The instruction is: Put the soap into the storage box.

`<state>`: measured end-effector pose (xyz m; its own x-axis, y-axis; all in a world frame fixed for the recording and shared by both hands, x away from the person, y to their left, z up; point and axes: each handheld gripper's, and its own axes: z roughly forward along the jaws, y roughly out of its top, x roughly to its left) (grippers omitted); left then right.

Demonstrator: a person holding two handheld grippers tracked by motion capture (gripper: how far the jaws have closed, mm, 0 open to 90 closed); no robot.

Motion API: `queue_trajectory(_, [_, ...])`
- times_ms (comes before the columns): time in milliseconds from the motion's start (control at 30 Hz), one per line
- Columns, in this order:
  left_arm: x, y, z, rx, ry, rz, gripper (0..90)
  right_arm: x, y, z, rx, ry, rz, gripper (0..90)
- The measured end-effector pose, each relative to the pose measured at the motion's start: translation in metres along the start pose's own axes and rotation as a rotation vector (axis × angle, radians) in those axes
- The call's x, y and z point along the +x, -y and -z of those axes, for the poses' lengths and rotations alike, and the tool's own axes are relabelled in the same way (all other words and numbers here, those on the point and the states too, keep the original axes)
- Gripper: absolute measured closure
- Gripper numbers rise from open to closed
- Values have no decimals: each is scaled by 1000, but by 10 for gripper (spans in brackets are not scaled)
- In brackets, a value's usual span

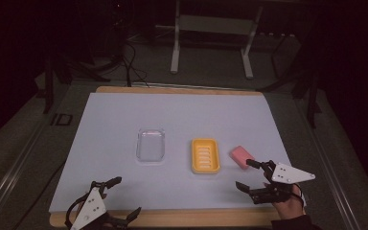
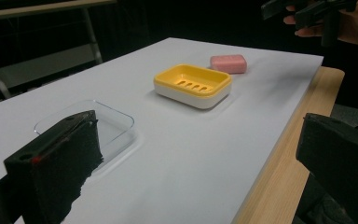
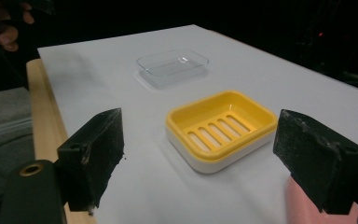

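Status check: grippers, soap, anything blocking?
Left gripper open, empty, near table edge. Right gripper open, empty, beside pink soap. Soap flat on the table, right of yellow soap dish; dish empty. Nothing between gripper and soap.

The near part of the table is free in front of both claws. Further in stand the clear tray, the yellow dish and the soap, with open gaps between tray and dish.
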<state>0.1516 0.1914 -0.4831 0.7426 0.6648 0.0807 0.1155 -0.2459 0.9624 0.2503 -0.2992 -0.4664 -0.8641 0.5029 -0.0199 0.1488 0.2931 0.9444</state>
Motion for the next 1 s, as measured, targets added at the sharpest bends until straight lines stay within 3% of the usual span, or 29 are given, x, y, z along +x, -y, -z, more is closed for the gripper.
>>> queue_trajectory(167, [0,0,0,1,1,4,2,-2,0,2,13,-44,2,159])
queue_trajectory(367, [-1,0,0,9,20,1,2,-8,8,-4,111,-89,11,161])
queue_trajectory(500, [-1,-1,1,4,19,-1,3,-10,9,-4,142,-80,26,161])
queue_trajectory(567, [0,-1,1,3,14,1,2,-13,10,-3,136,-89,-4,161])
queue_trajectory(633, [-1,0,0,9,11,-2,3,-14,10,-2,157,-84,-4,161])
queue_trajectory(833, [-1,0,0,12,8,-8,3,-22,14,-3,298,-104,-41,163])
queue_trajectory(867, [-1,0,0,12,8,-8,2,-22,14,-3,298,-104,-41,163])
queue_trajectory(900, [-1,0,0,12,8,-7,2,-26,16,-3,388,-139,-74,175])
queue_trajectory(933, [-1,0,0,12,8,-7,2,-26,16,-3,388,-139,-74,175])
queue_trajectory(1000, [-1,0,1,10,8,-7,3,-30,20,-4,502,-168,-96,175])
